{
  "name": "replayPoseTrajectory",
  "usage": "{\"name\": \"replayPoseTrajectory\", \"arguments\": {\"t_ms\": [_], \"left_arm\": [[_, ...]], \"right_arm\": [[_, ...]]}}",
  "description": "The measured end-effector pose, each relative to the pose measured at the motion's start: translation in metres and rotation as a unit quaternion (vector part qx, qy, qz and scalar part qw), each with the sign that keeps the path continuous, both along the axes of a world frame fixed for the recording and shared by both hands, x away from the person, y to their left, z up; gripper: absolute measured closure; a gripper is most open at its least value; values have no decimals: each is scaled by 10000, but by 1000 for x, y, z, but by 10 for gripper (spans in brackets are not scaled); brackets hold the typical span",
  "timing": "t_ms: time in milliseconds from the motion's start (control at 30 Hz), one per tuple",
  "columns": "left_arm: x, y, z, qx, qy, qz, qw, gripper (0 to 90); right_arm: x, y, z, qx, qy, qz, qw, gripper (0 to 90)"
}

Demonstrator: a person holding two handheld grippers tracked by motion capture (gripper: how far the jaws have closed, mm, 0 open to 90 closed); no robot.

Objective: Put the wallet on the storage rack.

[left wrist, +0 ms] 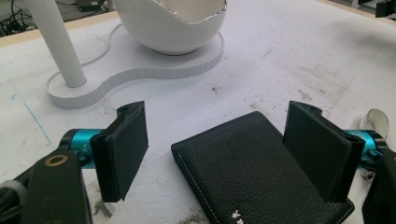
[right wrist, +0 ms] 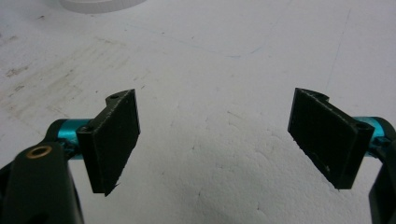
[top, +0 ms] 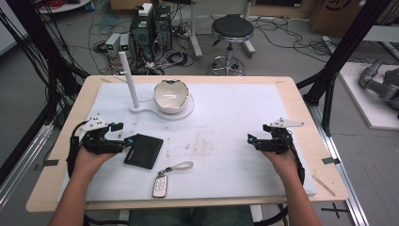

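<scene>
- High view: left gripper [top: 132, 140], held in the person's left hand, sits at the left of the white foam mat [top: 226, 108], its tips at the near edge of a black wallet [top: 144, 150] lying flat.
- High view: right gripper [top: 251, 139], in the right hand, rests over bare mat at the right, well apart from the wallet.
- High view: a key fob [top: 160, 185] with a grey loop strap lies just in front of the wallet; a white bowl [top: 172, 95] with a jagged, eggshell-like rim sits on a white stand [top: 162, 113] bearing an upright white post [top: 128, 78], toward the far side.
- Left gripper view: jaws spread wide, nothing gripped; the wallet [left wrist: 252, 172] lies between them, nearer the right-hand one. This view alone gives its pebbled leather grain, pale stitching and rounded corner. Bowl [left wrist: 170, 25] glossy; stand [left wrist: 140, 70] with a ribbed edge; post [left wrist: 58, 42] finely ridged.
- Right gripper view: flat black pads [right wrist: 114, 140] stand wide apart and empty over the mat [right wrist: 210, 60], here showing a crinkled, scuffed, brown-smudged surface.
</scene>
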State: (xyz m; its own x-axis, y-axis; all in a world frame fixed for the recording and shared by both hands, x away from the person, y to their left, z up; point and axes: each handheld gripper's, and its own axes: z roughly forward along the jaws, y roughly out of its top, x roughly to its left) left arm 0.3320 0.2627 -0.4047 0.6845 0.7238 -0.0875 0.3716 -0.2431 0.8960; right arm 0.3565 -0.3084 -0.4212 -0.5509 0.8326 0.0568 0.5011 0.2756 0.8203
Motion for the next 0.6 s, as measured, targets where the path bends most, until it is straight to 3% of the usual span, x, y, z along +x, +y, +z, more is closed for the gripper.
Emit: {"name": "replayPoseTrajectory", "arguments": {"t_ms": [433,600], "left_arm": [[-5,3,2,1,-25,40,10000,221],[-13,12,3,-2,-42,128,9999,221]], "right_arm": [[1,1,0,36,-21,41,10000,169],[5,13,6,88,-79,221,9997,169]]}}
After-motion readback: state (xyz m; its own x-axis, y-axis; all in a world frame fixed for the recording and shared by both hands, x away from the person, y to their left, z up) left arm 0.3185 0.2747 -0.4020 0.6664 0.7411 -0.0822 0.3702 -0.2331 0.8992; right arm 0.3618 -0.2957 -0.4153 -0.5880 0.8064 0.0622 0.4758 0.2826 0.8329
